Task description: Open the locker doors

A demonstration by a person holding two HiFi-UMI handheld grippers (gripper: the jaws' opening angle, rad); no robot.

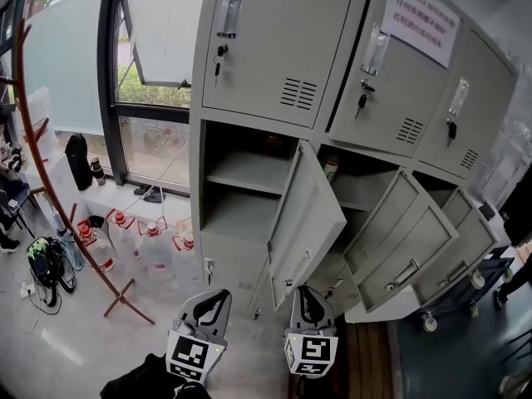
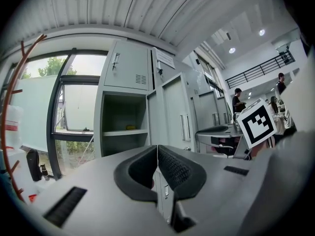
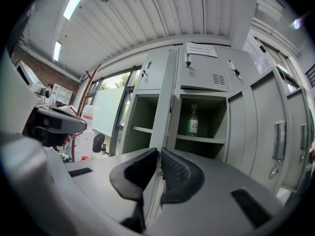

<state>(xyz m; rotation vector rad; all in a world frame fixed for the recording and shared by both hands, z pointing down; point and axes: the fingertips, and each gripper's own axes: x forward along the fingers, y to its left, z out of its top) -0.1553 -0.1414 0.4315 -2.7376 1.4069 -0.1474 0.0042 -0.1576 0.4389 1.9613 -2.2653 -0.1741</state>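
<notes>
Locker bank (image 1: pixel 274 48) is straight ahead of me: upper row shut, all three lower doors swung open toward me, with the leftmost open door (image 1: pixel 309 214) nearest. My right gripper (image 3: pixel 158 151) is at that door's near bottom edge, jaws down to a narrow slit in line with the edge; I can't confirm pad contact. Left gripper (image 2: pixel 157 149) is just left of it, jaws together, nothing between them.

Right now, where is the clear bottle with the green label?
In the right gripper view, the clear bottle with the green label stands upright on the shelf inside the open middle grey metal locker, just right of the edge-on open door.
</notes>
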